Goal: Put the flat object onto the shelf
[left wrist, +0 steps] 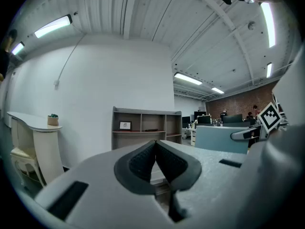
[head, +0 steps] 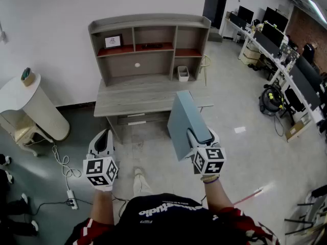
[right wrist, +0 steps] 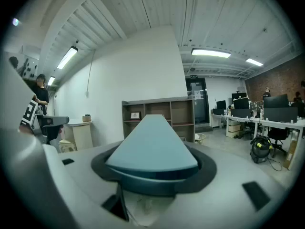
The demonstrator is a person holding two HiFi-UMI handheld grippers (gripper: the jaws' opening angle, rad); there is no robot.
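A flat blue-grey board [head: 185, 122] stands on edge in my right gripper [head: 198, 135], whose pads clamp its near end; in the right gripper view the board [right wrist: 155, 144] runs straight out between the jaws. My left gripper [head: 104, 143] hangs at the left, shut and empty, its pads [left wrist: 143, 162] touching each other. Ahead stands the grey desk [head: 133, 97] with a shelf unit [head: 149, 46] on it, also seen as the shelf unit [right wrist: 159, 119] and the shelf unit [left wrist: 145, 127]. Both grippers are well short of the desk.
The shelf holds a small picture frame [head: 113, 40] and a dark item [head: 152, 46]. A white bin [head: 183, 73] sits on the desk. A round white side table [head: 25, 104] is at left, a power strip and cable [head: 71, 200] on the floor, office desks [head: 278, 50] at right.
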